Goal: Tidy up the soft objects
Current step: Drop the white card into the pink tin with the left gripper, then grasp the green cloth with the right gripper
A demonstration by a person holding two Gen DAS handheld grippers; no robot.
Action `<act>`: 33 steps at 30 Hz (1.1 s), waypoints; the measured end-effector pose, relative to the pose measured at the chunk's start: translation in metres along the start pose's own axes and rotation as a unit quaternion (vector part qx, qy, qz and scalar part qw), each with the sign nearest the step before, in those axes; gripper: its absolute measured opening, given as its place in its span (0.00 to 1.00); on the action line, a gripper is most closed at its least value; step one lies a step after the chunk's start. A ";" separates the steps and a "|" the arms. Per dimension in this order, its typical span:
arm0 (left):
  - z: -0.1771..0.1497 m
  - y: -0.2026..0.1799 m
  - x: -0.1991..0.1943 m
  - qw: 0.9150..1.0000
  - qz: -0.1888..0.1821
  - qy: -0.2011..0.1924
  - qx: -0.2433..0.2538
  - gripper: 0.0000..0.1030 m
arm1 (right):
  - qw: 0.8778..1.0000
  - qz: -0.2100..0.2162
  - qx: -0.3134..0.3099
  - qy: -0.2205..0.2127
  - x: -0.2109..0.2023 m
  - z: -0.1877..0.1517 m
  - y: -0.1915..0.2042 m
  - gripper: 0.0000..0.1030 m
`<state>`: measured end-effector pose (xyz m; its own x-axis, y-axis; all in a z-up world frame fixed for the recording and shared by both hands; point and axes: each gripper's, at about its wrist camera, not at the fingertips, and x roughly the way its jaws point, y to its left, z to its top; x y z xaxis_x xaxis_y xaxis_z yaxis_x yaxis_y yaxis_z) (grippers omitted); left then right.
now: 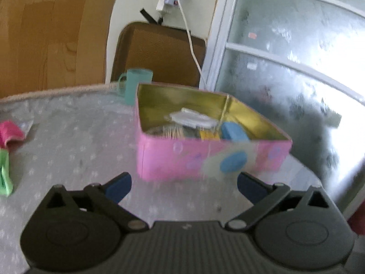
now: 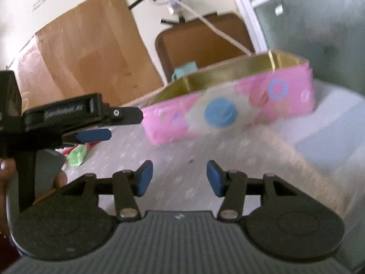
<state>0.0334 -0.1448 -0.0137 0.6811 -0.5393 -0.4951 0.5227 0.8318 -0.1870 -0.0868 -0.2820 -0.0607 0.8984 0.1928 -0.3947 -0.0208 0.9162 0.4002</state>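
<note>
Pink box (image 1: 205,157) sits open on the cloth, small items inside. Pink roll (image 1: 10,133) and green packet (image 1: 5,173) lie well apart from it

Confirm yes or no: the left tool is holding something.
No, the left tool stands wide open with only bare tablecloth between its blue pads, short of the pink box.

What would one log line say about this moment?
left gripper: open, empty | right gripper: open, empty | pink tin box: lid off, items inside | pink cloth, green cloth: on table
</note>
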 end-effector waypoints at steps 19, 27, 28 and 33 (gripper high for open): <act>-0.035 0.027 0.001 0.996 0.028 0.068 -0.044 0.99 | 1.000 -0.004 0.007 0.021 -0.002 -0.009 0.004 0.54; -0.034 0.037 -0.010 0.996 0.026 0.076 -0.039 0.99 | 0.999 -0.015 -0.003 0.032 0.000 -0.017 0.018 0.54; -0.032 0.041 -0.015 0.996 0.028 0.070 -0.040 0.99 | 0.999 -0.015 -0.004 0.036 0.003 -0.017 0.021 0.54; -0.022 0.074 -0.033 0.995 0.047 0.059 -0.067 0.99 | 0.999 -0.014 -0.023 0.047 0.012 -0.018 0.038 0.54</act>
<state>0.0382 -0.0626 -0.0301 0.6554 -0.4453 -0.6101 0.3810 0.8923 -0.2420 -0.0845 -0.2386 -0.0654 0.8537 0.1973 -0.4819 -0.0184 0.9363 0.3508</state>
